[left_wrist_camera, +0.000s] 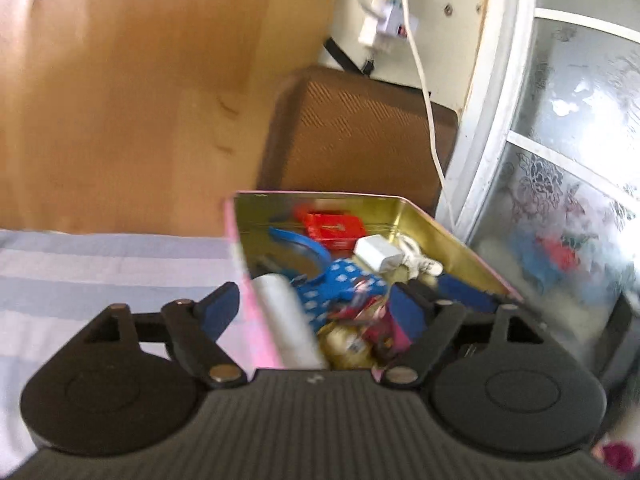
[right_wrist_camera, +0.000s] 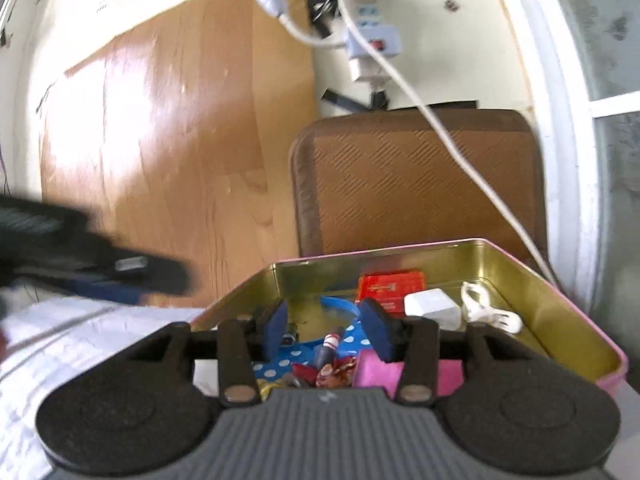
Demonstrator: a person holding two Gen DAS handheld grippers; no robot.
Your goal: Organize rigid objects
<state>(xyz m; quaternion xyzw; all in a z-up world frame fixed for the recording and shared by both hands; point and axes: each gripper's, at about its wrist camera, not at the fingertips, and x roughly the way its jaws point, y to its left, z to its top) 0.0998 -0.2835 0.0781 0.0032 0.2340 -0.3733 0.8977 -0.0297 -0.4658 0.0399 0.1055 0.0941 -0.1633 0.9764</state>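
I am looking down over a pink tin [left_wrist_camera: 256, 312] with a gold inside, and it is sitting on a striped sheet [left_wrist_camera: 100, 264] beside a wooden board [left_wrist_camera: 132, 92]. My left gripper [left_wrist_camera: 316, 308] is hanging with its tongs wide apart — one blue pad is showing outside the tin's left wall and the other over the clutter within, neither clamping anything. In the left view the red box [left_wrist_camera: 336, 228] is lying toward 12 o'clock in the tin, the white charger [left_wrist_camera: 378, 256] just at 1 o'clock with its coiled cable [left_wrist_camera: 420, 260] touching it, and a white tube [left_wrist_camera: 284, 312] is leaning along the left wall. A blue dotted cloth [left_wrist_camera: 340, 288] is filling the middle. My right gripper [right_wrist_camera: 326, 330] is hovering over the tin's near half, tongs apart — nothing is sitting between the pads, though a small figure [right_wrist_camera: 330, 346] is lying just below them. A pink block [right_wrist_camera: 380, 372] is showing at 5 o'clock of that gripper. Beyond the tin a brown chair [right_wrist_camera: 408, 184] is standing at 12 o'clock, and a white cord [right_wrist_camera: 460, 152] is running down across it from a power strip [right_wrist_camera: 372, 36].
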